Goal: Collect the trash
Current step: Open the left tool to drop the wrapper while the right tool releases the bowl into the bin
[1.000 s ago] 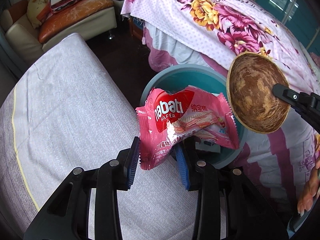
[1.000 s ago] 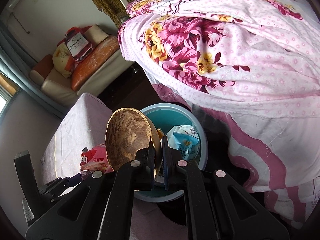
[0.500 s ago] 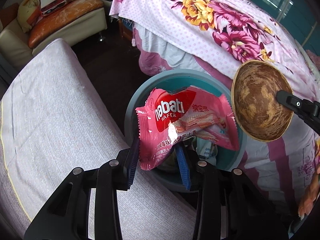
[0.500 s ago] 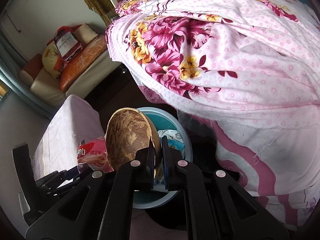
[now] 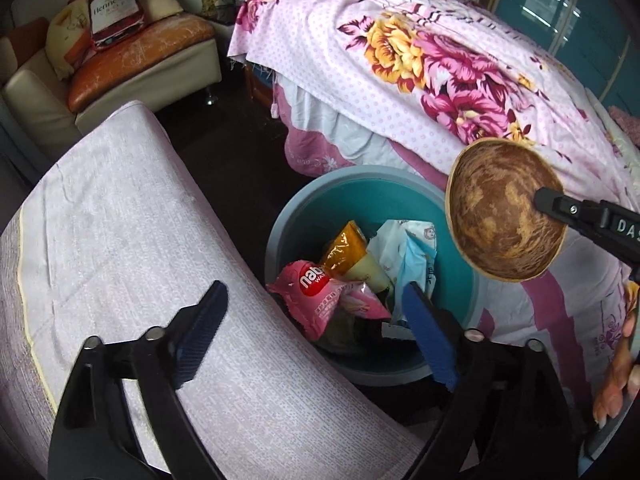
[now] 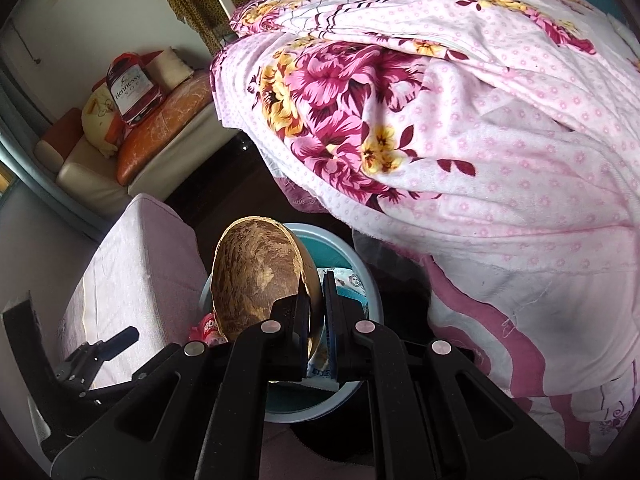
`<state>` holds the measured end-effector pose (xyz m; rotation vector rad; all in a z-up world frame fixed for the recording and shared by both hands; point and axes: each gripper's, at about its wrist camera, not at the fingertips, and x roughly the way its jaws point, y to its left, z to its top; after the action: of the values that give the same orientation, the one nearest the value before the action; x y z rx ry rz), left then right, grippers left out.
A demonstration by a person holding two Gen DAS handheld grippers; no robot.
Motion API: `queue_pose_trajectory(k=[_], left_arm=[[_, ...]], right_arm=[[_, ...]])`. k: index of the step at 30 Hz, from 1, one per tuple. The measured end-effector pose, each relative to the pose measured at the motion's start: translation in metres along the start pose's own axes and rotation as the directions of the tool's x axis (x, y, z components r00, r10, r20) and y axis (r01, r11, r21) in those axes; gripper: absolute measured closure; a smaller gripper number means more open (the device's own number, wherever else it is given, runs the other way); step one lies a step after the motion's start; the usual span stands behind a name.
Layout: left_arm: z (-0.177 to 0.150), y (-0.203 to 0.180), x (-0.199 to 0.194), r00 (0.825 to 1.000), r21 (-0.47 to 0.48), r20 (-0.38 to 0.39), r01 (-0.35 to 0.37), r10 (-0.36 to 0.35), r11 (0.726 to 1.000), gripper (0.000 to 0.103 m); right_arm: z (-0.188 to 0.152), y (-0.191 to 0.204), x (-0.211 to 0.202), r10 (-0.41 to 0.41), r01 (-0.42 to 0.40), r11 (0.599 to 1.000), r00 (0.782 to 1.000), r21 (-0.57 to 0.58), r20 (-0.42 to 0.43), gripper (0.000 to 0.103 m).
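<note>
The left gripper (image 5: 312,320) has just been opening and now stands spread wide with nothing between its blue pads (image 5: 428,340); the pink wafer wrapper (image 5: 328,300) it pinched a moment ago has dropped into the teal bin (image 5: 452,280) and lies on the gold packet (image 5: 344,248) and white packet (image 5: 408,244) already there. So that piece is collected. The right gripper (image 6: 316,312) is clamped tight on the rim of a brown wooden bowl (image 6: 256,276), held tilted over the bin (probably to tip out scraps, though its hollow looks bare). Beside the bin are a cloth-covered table (image 5: 120,216) and a floral bed (image 5: 400,60).
</note>
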<state>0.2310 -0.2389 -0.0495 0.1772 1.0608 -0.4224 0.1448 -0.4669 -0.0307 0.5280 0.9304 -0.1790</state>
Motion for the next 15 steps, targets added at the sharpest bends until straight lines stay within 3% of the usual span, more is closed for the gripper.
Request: queue_pose_trajectory(k=[9, 13, 15], left_arm=[[-0.009, 0.01, -0.005, 0.999, -0.062, -0.02, 0.038, -0.04, 0.997, 0.011], [-0.01, 0.012, -0.007, 0.999, -0.075, -0.02, 0.047, -0.048, 0.996, 0.011], [-0.01, 0.013, -0.009, 0.998, -0.081, -0.018, 0.053, -0.055, 0.995, 0.011]], right_arm=[[-0.004, 0.016, 0.012, -0.002, 0.001, 1.0, 0.999, -0.024, -0.041, 0.095], [-0.006, 0.025, 0.025, 0.021, -0.025, 0.999, 0.996, -0.047, -0.087, 0.083], [-0.008, 0.026, 0.026, 0.025, -0.03, 0.998, 0.995, -0.048, -0.094, 0.073]])
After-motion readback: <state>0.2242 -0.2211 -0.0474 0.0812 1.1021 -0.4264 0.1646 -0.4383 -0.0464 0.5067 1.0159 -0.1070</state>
